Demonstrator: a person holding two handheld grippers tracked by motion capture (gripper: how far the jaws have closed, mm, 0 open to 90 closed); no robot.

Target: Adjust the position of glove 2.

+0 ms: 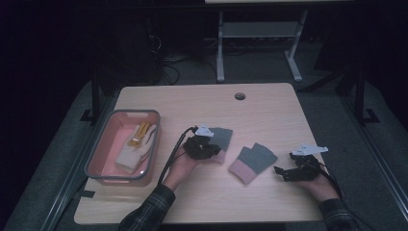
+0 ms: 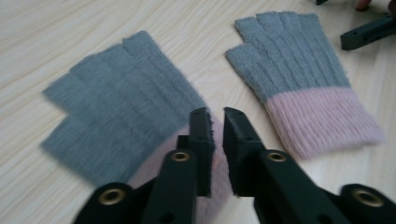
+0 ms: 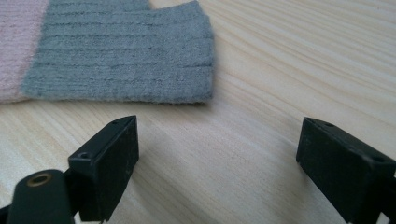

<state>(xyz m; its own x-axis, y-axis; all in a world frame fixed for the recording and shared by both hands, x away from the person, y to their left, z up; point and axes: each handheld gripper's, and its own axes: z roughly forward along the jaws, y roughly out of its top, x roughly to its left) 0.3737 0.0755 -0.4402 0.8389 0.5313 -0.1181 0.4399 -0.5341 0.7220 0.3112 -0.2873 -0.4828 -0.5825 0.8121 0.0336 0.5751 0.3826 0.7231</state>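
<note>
While the left gripper (image 2: 215, 116) sits over the pink cuff of the left-hand fingerless glove (image 2: 126, 107), its fingers (image 2: 201, 140) stand narrow, nearly together, with a fold of that cuff pinched between them. No earlier state is reported. From the high view this gripper (image 1: 204, 144) lies on the near end of the same glove (image 1: 221, 137), roughly at the middle of the wooden surface (image 1: 269, 110), with the person's left hand (image 1: 182, 163) behind it and a plaid sleeve (image 1: 149, 209) coming in from the bottom edge.

A second fingerless glove (image 1: 253, 162), grey with a pink cuff, lies flat just to the right of the first, apart from it, fingers pointing away from the person. The left gripper view shows this glove (image 2: 299, 84) untouched, cuff toward the camera.

To the right, the right gripper (image 1: 288, 172) rests low on the surface, near the second glove and clear of it. Its own view shows the fingers (image 3: 109, 163) wide apart, bare wood between them, with the grey edge of the glove (image 3: 126, 56) lying ahead of them.

At the left side of the surface stands a pink bin with a grey rim (image 1: 103, 149). Inside it lie pale, light-coloured gloves (image 1: 137, 144), one with yellow fingers.
</note>
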